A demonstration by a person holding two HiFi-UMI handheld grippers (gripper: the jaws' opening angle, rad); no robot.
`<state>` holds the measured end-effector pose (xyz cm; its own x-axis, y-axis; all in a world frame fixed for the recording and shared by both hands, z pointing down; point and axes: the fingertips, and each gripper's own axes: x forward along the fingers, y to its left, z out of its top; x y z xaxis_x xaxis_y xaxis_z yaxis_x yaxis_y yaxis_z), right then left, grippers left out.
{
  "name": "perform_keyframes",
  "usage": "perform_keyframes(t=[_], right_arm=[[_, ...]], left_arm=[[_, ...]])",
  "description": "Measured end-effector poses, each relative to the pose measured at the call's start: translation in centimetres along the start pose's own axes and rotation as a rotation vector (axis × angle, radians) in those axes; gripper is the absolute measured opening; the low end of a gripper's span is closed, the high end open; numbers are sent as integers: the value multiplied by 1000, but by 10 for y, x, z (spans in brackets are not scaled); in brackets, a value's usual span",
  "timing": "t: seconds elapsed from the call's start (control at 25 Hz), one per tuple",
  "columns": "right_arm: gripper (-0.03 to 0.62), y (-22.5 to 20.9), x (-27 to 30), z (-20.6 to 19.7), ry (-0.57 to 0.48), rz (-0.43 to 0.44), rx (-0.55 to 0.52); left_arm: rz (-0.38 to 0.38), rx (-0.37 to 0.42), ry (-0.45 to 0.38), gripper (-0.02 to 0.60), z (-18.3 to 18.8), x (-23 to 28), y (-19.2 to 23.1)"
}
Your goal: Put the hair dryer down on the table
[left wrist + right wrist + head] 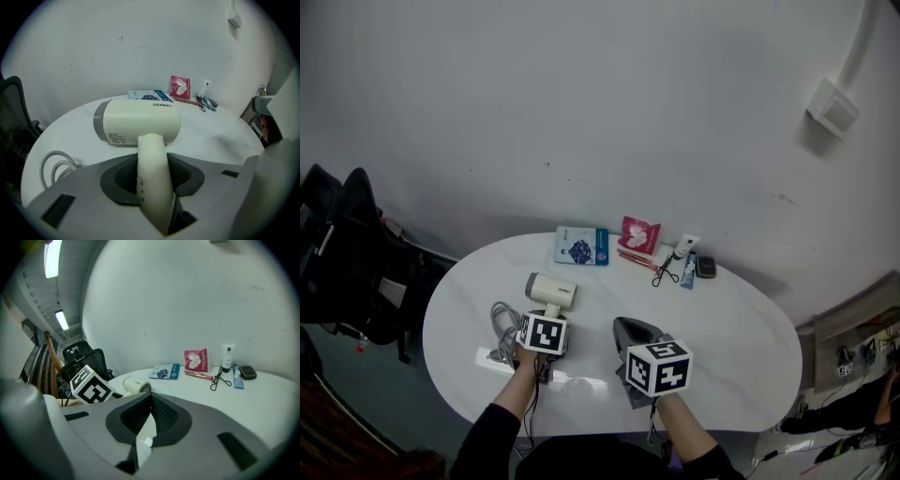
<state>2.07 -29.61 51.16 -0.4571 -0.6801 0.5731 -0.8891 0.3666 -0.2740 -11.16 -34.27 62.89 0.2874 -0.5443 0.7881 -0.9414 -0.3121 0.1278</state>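
Cream, grey-capped hair dryer (pixel 140 123), barrel sideways, has its handle in the left gripper (pixel 548 317).

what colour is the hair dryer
Cream plastic hair dryer with a grey rear band; the left gripper view shows it best.

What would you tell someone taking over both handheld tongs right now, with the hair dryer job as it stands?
Left tongs: shut on the handle of the hair dryer, whose barrel lies sideways, low over the table.
Right tongs: shut, nothing in them, held over the near side of the table.
Cord: coiled on the table beside the left tongs.
Done: the dryer is in hand above a bare part of the table. I cannot tell whether it already touches the top.
Left: probably ease it down until it rests, open the left tongs, and draw them back clear of the handle.
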Motion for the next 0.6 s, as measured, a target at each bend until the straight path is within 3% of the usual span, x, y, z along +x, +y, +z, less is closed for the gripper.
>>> perform_keyframes(t=[0.28, 0.6], right_arm=[[2, 1, -3, -1, 3, 10, -5], [2, -1, -7, -9, 15, 14, -2]], left_arm=[[54, 14, -23, 155, -2, 0, 0], [147, 62, -91, 204, 1, -6, 5]])
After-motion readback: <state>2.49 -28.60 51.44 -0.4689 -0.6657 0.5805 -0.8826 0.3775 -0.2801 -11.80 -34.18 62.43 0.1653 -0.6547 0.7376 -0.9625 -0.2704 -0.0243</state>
